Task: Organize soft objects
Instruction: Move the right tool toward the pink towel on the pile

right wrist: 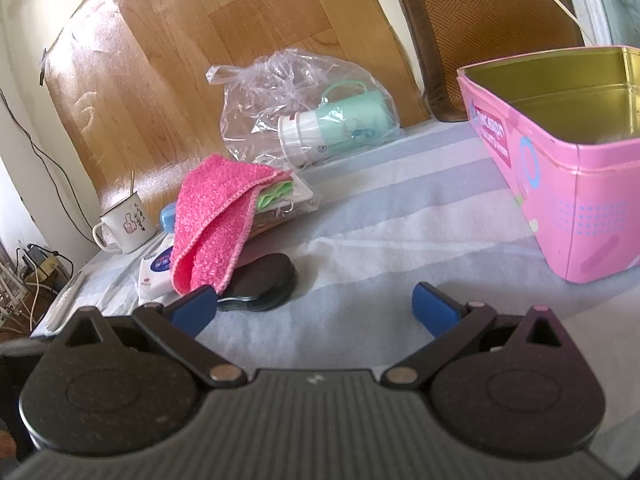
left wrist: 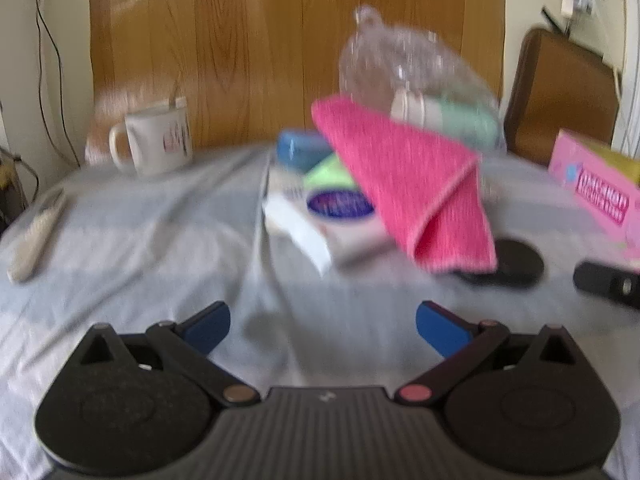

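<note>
A folded pink knitted cloth [left wrist: 412, 188] lies draped over a pile with a green item and a white tissue pack [left wrist: 320, 220]; it also shows in the right wrist view [right wrist: 216, 220]. An open pink tin box [right wrist: 568, 152] stands at the right, its corner in the left wrist view [left wrist: 596, 192]. My left gripper [left wrist: 323, 330] is open and empty, low over the striped cloth in front of the pile. My right gripper [right wrist: 314, 310] is open and empty, between the pile and the tin.
A clear plastic bag with a mint-green bottle [right wrist: 320, 120] lies behind the pile. A white mug [left wrist: 156, 140] stands at the back left. A black round lid [right wrist: 264, 280] lies beside the pink cloth. A chair [right wrist: 492, 24] stands behind the table.
</note>
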A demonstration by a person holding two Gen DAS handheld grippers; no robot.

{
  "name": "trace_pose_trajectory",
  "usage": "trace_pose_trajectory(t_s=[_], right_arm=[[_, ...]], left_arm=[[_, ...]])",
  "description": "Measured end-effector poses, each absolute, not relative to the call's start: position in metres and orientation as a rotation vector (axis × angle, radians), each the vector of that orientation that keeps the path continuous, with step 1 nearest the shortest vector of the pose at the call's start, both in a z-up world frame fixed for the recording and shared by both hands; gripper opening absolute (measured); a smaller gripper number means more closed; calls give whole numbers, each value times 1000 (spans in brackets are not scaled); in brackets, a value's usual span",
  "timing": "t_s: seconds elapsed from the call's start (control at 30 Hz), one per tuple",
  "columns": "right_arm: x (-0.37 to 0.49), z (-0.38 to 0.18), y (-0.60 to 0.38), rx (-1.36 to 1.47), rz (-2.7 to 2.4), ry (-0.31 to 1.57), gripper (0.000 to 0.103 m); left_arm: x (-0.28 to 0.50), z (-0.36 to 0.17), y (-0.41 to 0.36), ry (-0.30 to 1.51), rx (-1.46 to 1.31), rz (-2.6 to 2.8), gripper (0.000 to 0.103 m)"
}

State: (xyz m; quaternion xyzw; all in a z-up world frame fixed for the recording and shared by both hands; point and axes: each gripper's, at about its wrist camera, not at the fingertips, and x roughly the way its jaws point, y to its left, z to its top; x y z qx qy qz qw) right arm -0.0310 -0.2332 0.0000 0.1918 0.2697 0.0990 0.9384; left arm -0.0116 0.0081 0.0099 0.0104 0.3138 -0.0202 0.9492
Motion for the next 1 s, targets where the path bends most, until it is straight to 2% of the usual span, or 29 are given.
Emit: trace_pose_trajectory(t_s=[0.13, 0.23, 0.53, 0.67, 0.73, 0.83, 1.0], right_arm=[[-30, 0, -231, 379, 195, 552, 103], [-30, 0, -232, 378, 192, 551, 103], [-30, 0, -226, 348, 178, 551, 102], [-32, 1, -222, 318, 193, 542, 88], [-33, 1, -219, 296, 204, 544, 73], [-34, 2, -212, 256, 230, 543, 56], [-38, 6, -202, 194, 268, 518, 52]], left_arm=[[-8, 15, 16, 551, 35, -7, 103], [0, 10, 28, 595, -53, -20, 102], [-6, 9, 39, 553, -113, -15, 102], [-6, 7, 46, 563, -159, -17, 102], [-6, 6, 53, 570, -201, -12, 99], [-5, 5, 62, 577, -258, -5, 98], [-2, 4, 64, 587, -273, -5, 98]])
